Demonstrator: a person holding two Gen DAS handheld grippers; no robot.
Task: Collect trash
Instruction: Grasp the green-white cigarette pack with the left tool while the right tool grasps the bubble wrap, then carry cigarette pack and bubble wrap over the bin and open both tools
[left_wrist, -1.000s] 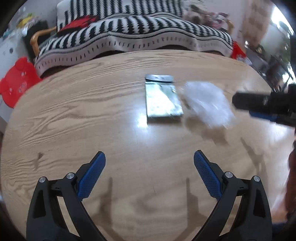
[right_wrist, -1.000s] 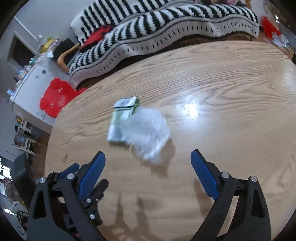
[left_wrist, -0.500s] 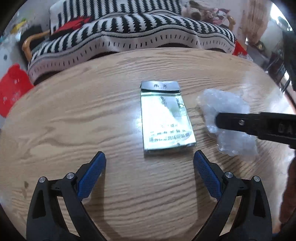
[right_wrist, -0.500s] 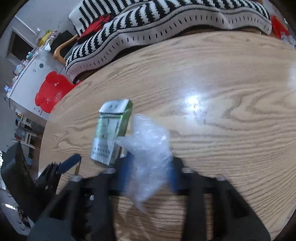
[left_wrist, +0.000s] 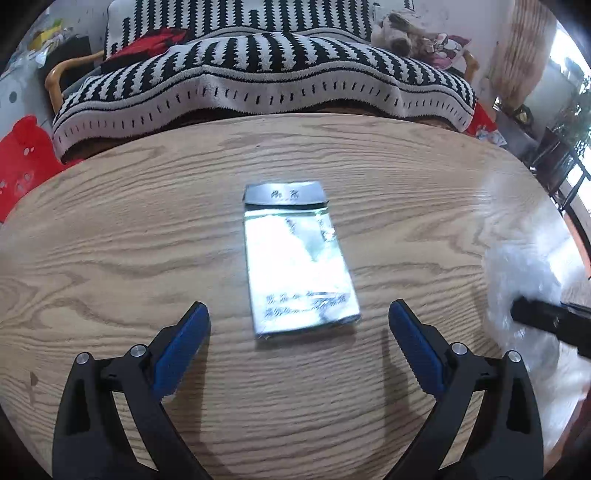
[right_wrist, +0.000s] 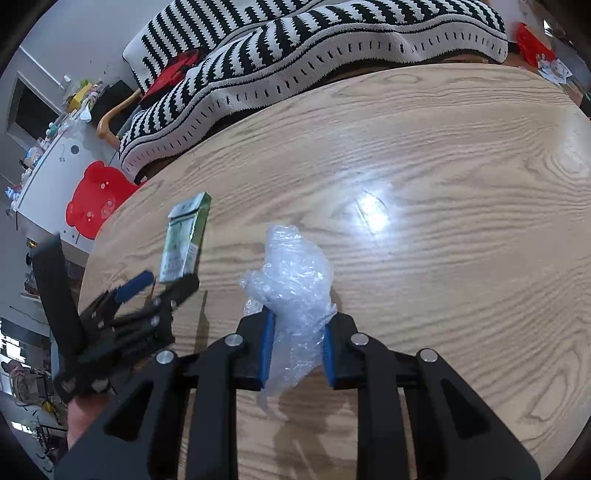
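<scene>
Trash here is two things on the round wooden table: a crumpled wad of clear bubble wrap and a flattened cigarette pack with a silvery-green face and a grey flip top

The right gripper has its blue pads clamped on the lower part of the bubble wrap, so the plastic bunches up above the fingers and a bit dangles below them. In the left wrist view the same wad shows blurry near the table's right edge with a dark fingertip poking into it, so can't read much there

The cigarette pack lies flat around the middle of the table, lid end toward the far edge, lengthwise away from the camera. The left gripper hangs just over its near end with the jaws spread wide, one blue pad either side of the pack and neither touching it

Pack and bubble wrap sit near each other but apart. Past the table's far edge there's a sofa under a black and white striped blanket, plus a red bear-shaped stool off to the left
</scene>
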